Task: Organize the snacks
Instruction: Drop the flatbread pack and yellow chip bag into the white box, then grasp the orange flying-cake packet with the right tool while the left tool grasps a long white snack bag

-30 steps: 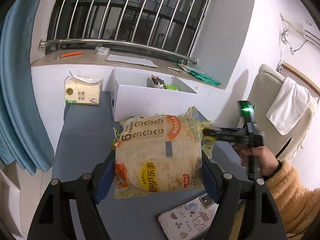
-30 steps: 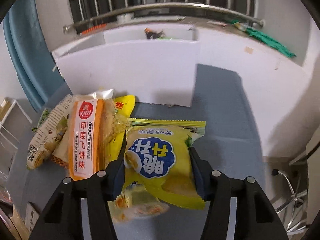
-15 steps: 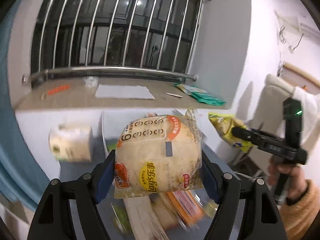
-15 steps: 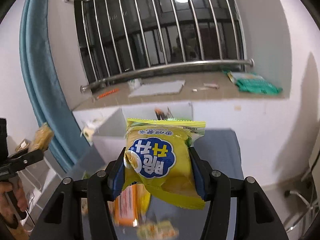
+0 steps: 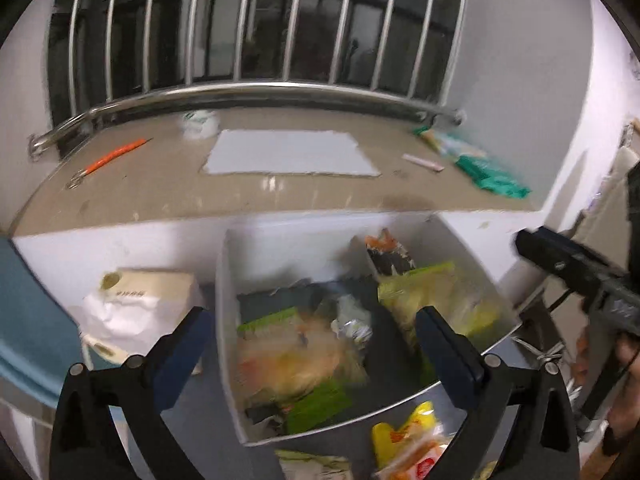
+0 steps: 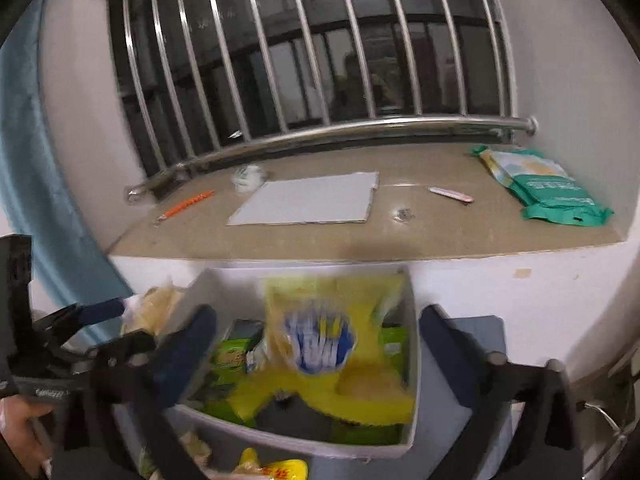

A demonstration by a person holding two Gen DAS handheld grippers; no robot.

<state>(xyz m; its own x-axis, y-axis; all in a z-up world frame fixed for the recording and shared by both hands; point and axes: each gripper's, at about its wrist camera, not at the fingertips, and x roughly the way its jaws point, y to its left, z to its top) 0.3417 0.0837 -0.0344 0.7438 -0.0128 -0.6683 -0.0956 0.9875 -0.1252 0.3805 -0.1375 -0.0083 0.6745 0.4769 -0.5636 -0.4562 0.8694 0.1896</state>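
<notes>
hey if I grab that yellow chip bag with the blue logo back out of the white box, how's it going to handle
The yellow chip bag looks puffy and air-filled, so probably light for its size. Its glossy film may slip between the fingers. It is blurred and sits loosely over other packets in the white box, so it would likely flop and crumple, and its contents could crush.

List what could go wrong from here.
The yellow chip bag, blurred between the open right hand-held gripper fingers, may settle over the white box wall rather than inside. The box looks crowded, so packets may pile up. Snacks lying in front of it could get knocked.
</notes>
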